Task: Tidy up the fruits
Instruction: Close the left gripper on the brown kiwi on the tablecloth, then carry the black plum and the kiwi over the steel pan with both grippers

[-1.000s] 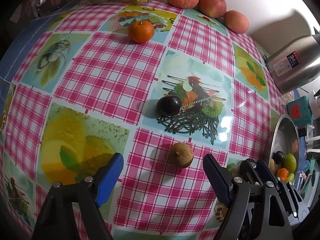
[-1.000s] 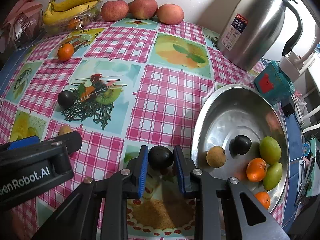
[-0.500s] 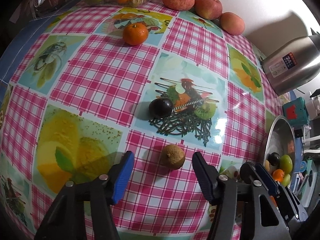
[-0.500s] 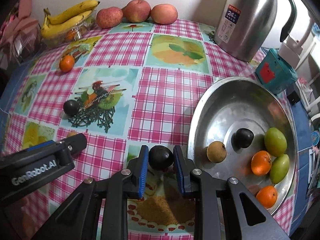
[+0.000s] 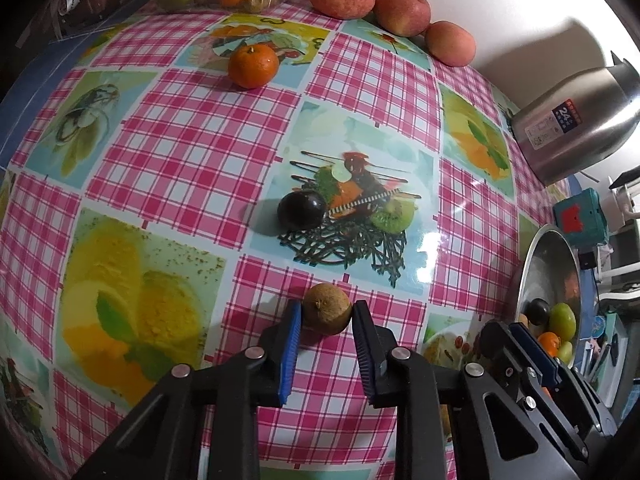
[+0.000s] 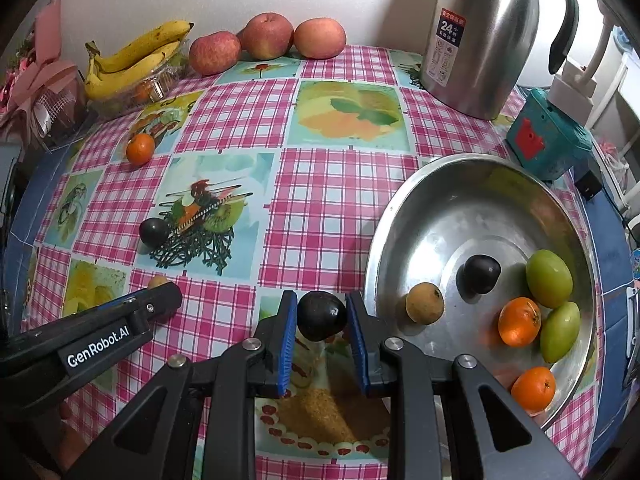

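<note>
1. Left wrist view: the left gripper (image 5: pixel 326 322) has closed its jaws from wide apart onto the small brown fruit (image 5: pixel 327 309), which sits on the desk (image 5: pixel 192 148).
2. Right wrist view: the right gripper (image 6: pixel 322 320) stays clenched on a dark plum (image 6: pixel 321 316), just left of the metal bowl (image 6: pixel 400 216).
3. Both fruits now look ready to carry to the bowl; a second plum (image 5: pixel 301 211) and a mandarin (image 5: pixel 253 65) lie farther off.
</note>
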